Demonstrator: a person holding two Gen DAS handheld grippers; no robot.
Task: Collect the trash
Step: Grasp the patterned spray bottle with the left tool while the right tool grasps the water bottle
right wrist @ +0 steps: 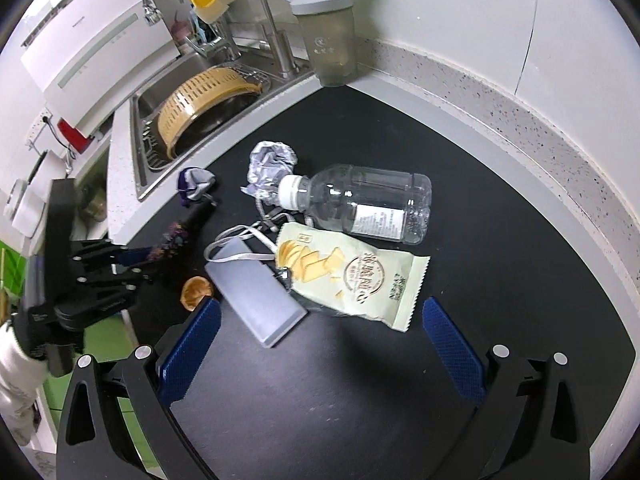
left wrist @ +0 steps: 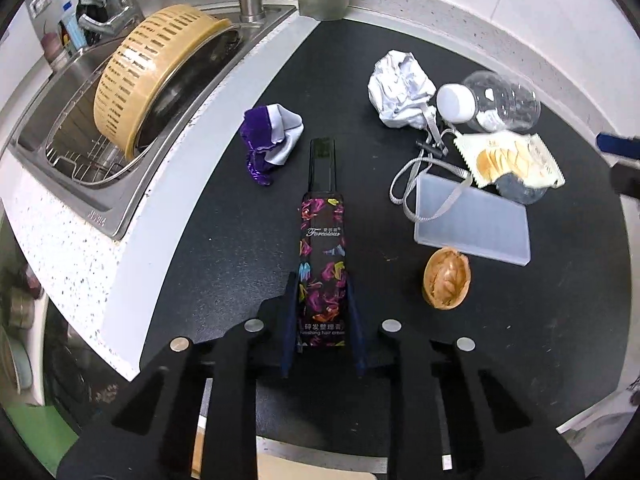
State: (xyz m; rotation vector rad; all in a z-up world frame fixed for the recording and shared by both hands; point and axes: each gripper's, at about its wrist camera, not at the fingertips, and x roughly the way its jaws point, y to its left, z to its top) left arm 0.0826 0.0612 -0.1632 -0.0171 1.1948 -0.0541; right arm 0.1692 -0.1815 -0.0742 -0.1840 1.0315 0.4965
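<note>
Between left gripper fingers: black floral-print hair-cream tube, clamped.

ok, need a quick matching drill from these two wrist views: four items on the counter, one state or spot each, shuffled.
Items
1. hair cream tube
2. plastic bottle
3. chip bag
4. yellow colander

States
A. lying on its side, white cap on
B. clamped in the left gripper
C. tilted in the sink
D. flat, in front of the open right gripper

Pairs: 1-B, 2-A, 3-D, 4-C
</note>
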